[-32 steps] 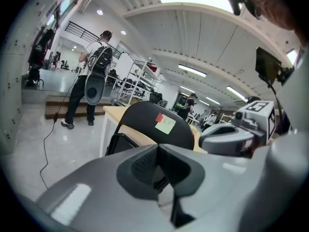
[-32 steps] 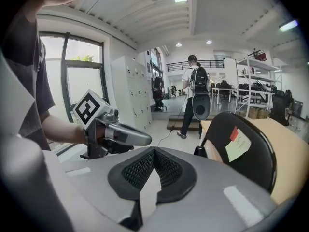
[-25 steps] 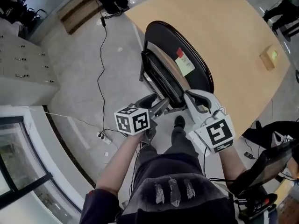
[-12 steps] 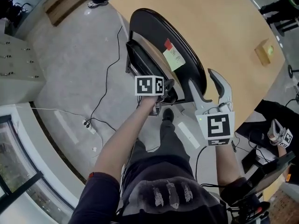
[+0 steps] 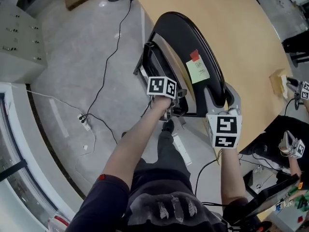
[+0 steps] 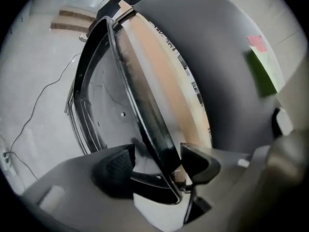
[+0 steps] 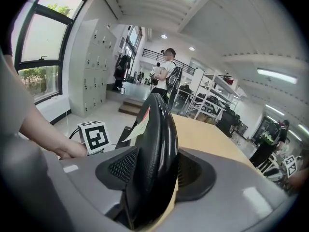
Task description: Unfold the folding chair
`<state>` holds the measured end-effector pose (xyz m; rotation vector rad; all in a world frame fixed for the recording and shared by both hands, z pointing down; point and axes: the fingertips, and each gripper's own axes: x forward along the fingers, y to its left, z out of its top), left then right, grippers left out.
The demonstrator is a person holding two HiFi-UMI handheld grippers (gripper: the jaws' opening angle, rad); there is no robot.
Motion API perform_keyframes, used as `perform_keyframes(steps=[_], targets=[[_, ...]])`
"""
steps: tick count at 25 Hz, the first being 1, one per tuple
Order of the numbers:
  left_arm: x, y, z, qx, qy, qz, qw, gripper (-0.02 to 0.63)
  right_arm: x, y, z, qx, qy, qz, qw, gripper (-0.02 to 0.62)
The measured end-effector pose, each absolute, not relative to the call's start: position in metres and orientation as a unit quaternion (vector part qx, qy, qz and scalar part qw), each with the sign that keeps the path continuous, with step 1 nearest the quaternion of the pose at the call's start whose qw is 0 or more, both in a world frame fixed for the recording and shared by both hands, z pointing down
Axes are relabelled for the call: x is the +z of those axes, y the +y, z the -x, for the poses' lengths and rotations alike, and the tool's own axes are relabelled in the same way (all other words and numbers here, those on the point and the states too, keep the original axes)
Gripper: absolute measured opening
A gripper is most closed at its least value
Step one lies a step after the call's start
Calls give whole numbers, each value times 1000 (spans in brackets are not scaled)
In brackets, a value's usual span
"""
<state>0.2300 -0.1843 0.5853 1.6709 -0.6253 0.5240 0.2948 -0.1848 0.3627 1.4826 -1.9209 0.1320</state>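
The black folding chair (image 5: 186,37) stands folded against the table, with a green and a red note (image 5: 197,67) on its backrest. My left gripper (image 5: 177,103) is low at the chair's near side. In the left gripper view its jaws (image 6: 159,158) are closing around the seat's black edge bar (image 6: 140,95), and a gap still shows beside the left pad. My right gripper (image 5: 223,93) straddles the backrest's top rim. In the right gripper view the rim (image 7: 159,139) fills most of the space between its opening jaws (image 7: 157,168).
A tan wooden table (image 5: 236,18) lies right behind the chair. A black cable (image 5: 111,57) and a power strip (image 5: 83,121) lie on the grey floor at left, near lockers (image 5: 19,37). A person (image 7: 166,74) stands far off by shelves (image 7: 212,95).
Both grippers have moved in onto the chair. The right jaws opened and slid over the backrest's rim. The left gripper dropped to the seat's edge bar.
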Motion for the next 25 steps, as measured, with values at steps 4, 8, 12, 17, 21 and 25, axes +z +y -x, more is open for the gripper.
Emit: perform_keyframes(steps=[4,8,12,17,21,25], targets=[[579,-175,-225,194,-262,-723,610,247,362,-178,-291,58,-737,-576,350,222],[577,-169,-212,164,-263,-714,628,247,363,-181,-293,72,-734,-576,353,221],[573,-162,-196,167,-260,-729,611,247,365,-180,-292,82,-730,-578,356,222],[565,-154,-179,170,-274,-748,580,224,360,-174,-277,74,-746,-566,343,218],[562,-148,-167,167,-274,-752,576,219,360,-167,-259,91,-770,-545,319,196],[562,-142,-150,157,-273,-749,583,219,364,-166,-252,121,-775,-536,312,172]])
